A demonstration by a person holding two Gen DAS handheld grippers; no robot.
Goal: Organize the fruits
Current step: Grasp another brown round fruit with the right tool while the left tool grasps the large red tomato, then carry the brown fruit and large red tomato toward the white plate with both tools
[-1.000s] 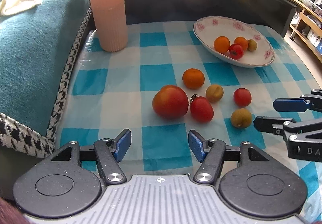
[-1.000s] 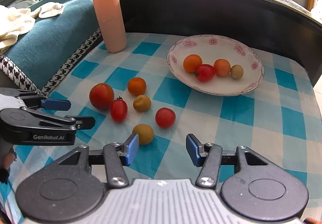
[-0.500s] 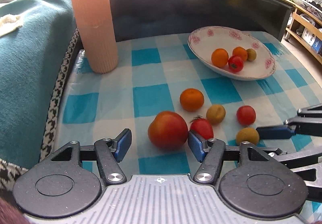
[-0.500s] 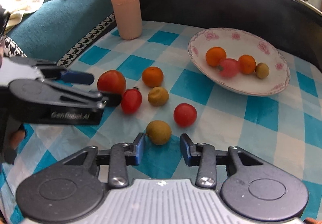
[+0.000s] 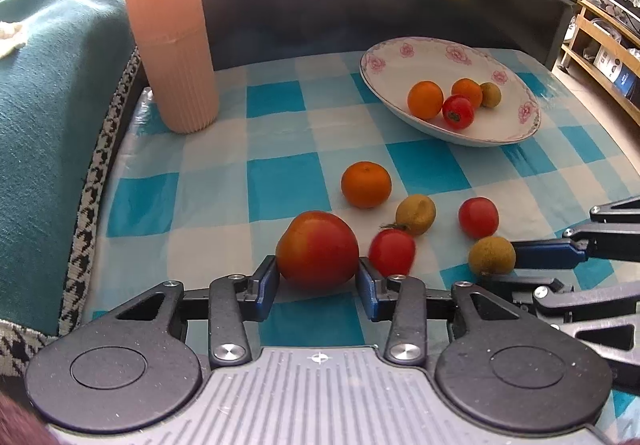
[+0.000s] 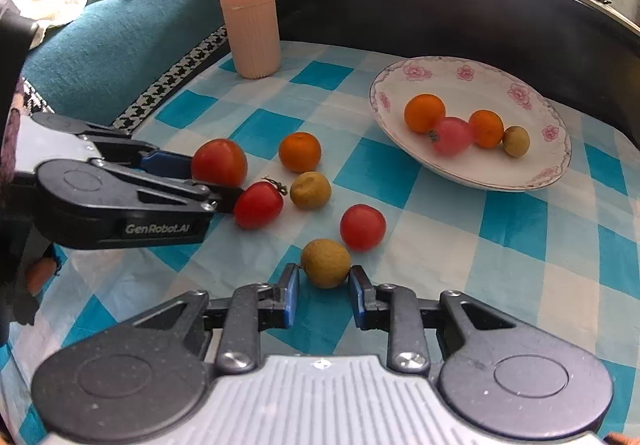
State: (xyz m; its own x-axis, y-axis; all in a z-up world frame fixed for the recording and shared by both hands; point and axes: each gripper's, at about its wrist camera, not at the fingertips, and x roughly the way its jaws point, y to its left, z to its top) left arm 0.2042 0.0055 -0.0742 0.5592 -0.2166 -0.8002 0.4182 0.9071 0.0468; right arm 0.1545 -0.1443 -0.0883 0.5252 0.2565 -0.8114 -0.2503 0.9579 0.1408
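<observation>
The left gripper [image 5: 318, 279] is closing its blue pads on the large red tomato [image 5: 317, 249], which sits between them on the checked tablecloth [image 5: 276, 181], both pads touching its sides. The right gripper [image 6: 324, 287] is closing too, and its pads touch the sides of a brownish-yellow longan [image 6: 326, 263], also resting on the cloth.

Just beyond lie four loose fruits close together: an oblong cherry tomato [image 6: 259, 204] with a stem, a second longan [image 6: 310, 190], a round cherry tomato [image 6: 363, 226] and a small orange [image 6: 300, 151].

Toward the cloth's far right corner sits a white floral plate [image 6: 460, 81] holding two oranges, a tomato and a longan. A ribbed peach-coloured cylinder [image 5: 168, 29] stands upright at the far left edge, beside a teal cushion [image 5: 48, 93].
</observation>
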